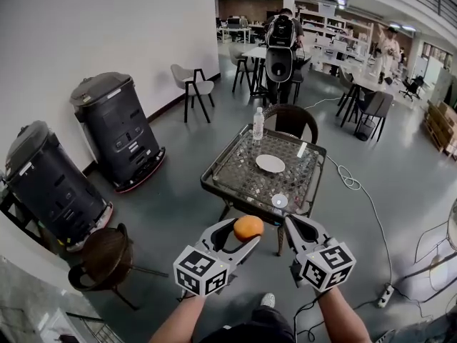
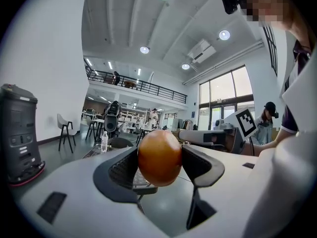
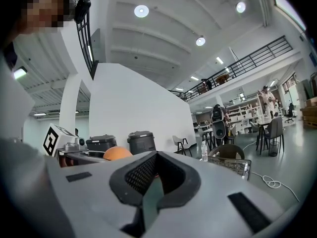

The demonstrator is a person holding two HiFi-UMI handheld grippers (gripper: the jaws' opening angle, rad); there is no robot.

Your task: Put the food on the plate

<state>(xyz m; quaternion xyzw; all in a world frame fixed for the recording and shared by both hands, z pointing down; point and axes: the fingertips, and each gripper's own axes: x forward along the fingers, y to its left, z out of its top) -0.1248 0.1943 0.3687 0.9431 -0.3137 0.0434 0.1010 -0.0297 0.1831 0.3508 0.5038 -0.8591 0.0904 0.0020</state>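
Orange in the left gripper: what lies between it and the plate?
Head view: the table's near rim and a small white round object separate orange from plate.

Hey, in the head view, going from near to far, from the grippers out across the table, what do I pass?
Orange clamped in the left gripper → small round disc → white plate → water bottle.

One orange (image 1: 248,227) and one white plate (image 1: 270,163) are counted. Two grippers are seen: the left gripper (image 1: 245,232) and the right gripper (image 1: 296,226). One glass-topped table (image 1: 214,184), one water bottle (image 1: 258,124), one small white round object (image 1: 279,201) and one wicker chair (image 1: 290,120) are counted. Two dark lidded bins are counted: the nearer bin (image 1: 50,184) and the farther bin (image 1: 118,128).
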